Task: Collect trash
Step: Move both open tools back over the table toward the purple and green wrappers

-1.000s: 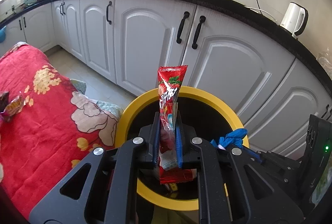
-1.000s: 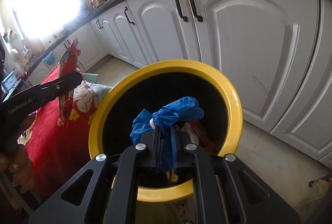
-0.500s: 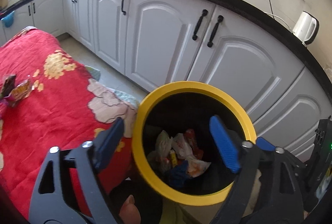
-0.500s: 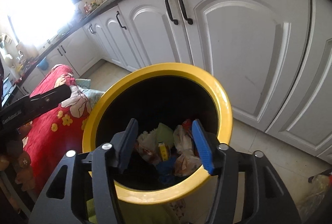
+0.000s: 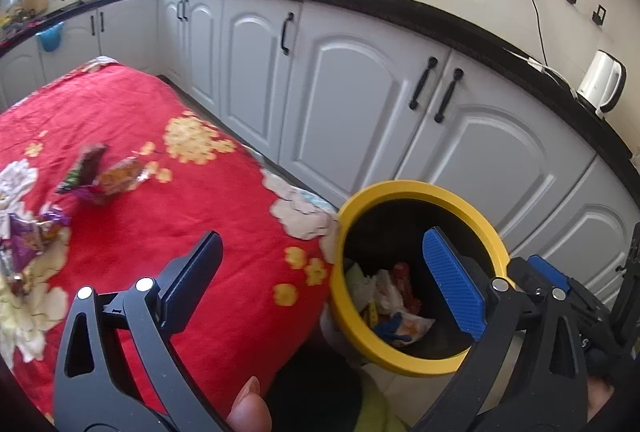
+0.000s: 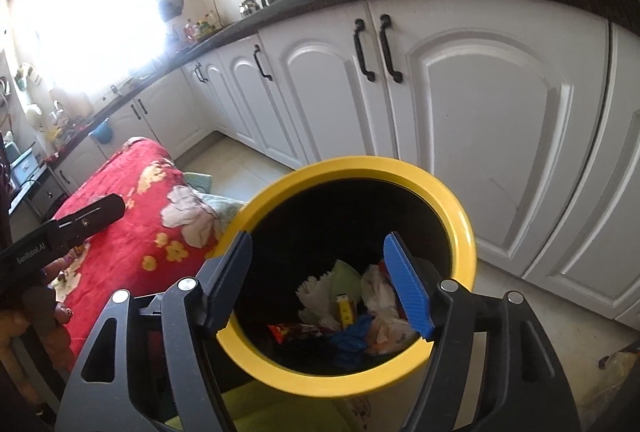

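A yellow-rimmed black bin [image 5: 416, 188] [image 6: 460, 216] stands beside the table and holds several wrappers, a red packet [image 6: 296, 330] and a blue glove [image 6: 352, 332]. My left gripper [image 5: 324, 284] is open and empty over the table's near edge, left of the bin. My right gripper [image 6: 320, 280] is open and empty just above the bin's mouth. Several candy wrappers [image 5: 104, 176] lie on the red floral tablecloth [image 5: 160, 224] at the left, with a purple one [image 5: 28, 236] nearer the edge.
White cabinets [image 5: 360, 92] with black handles run behind the bin under a black counter. A white kettle [image 5: 602, 88] stands on the counter at right. Tiled floor [image 6: 240, 164] shows between table and cabinets. The left gripper [image 6: 80, 220] shows in the right wrist view.
Both grippers opened and dropped the red packet and blue glove into the bin. The left gripper has since swung left toward the table.
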The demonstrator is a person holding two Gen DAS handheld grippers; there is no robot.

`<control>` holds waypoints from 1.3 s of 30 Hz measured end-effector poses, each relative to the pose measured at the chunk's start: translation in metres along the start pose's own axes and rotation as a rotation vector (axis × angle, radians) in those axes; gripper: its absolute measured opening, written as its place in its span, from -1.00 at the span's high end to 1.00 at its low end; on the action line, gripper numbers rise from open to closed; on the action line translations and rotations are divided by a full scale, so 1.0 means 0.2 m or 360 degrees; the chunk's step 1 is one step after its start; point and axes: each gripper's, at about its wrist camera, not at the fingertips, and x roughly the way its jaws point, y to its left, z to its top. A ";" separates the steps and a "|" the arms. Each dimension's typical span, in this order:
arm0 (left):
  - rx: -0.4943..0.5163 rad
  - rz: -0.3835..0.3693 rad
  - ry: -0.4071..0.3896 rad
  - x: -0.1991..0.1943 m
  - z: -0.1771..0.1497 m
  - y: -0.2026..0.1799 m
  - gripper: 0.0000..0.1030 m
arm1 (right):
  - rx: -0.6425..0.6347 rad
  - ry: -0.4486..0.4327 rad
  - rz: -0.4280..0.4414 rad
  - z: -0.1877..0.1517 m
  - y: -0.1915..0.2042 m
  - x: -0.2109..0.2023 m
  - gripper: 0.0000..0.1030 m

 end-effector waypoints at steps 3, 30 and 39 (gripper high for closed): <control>-0.0008 0.0035 -0.0034 -0.06 0.00 0.06 -0.79 | -0.0024 -0.0009 0.0031 0.02 0.06 -0.02 -0.29; -0.0261 0.0278 -0.0238 -0.40 0.06 0.64 -0.78 | -0.0272 -0.0044 0.0299 0.12 0.70 -0.01 -0.35; -0.0332 0.0376 -0.0262 -0.46 0.04 0.84 -0.78 | -0.0323 -0.0031 0.0395 0.17 0.92 0.06 -0.35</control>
